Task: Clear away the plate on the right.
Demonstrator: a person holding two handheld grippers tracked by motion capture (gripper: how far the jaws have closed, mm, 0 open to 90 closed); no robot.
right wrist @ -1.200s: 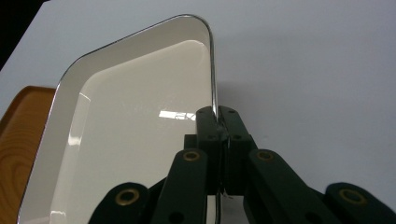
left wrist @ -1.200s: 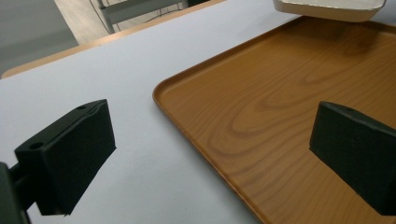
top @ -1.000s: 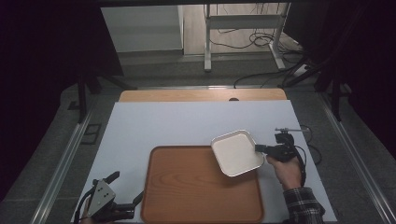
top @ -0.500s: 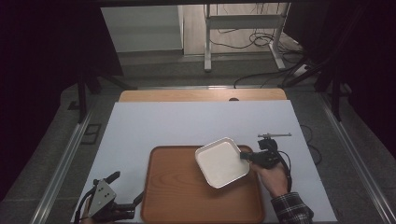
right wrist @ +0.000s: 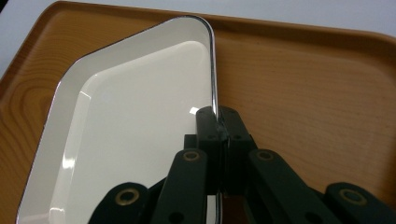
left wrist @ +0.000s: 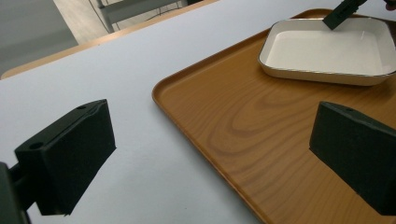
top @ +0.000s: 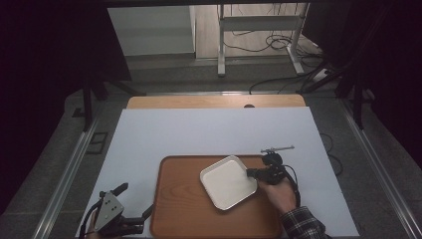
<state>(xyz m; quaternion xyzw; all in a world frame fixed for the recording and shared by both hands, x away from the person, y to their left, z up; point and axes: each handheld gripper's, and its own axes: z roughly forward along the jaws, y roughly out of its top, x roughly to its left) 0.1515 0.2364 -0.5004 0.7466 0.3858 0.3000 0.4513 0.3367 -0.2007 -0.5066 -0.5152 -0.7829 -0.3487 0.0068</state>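
A white square dish with a thin dark rim lies over the right part of a wooden tray. My right gripper is shut on the dish's right rim; in the right gripper view its jaws pinch the rim of the dish at the right gripper, above the tray. My left gripper rests open at the table's near left corner, just left of the tray. Its two pads stand wide apart, with the tray edge and the dish ahead of them.
A white mat covers the table, whose wooden far edge shows beyond it. A small metal rod lies on the mat behind the right hand. Desk legs and cables stand on the floor beyond the table.
My right gripper has carried the dish leftward and toward the near side, from the tray's right edge to over the tray's right part. The left gripper has stayed put.
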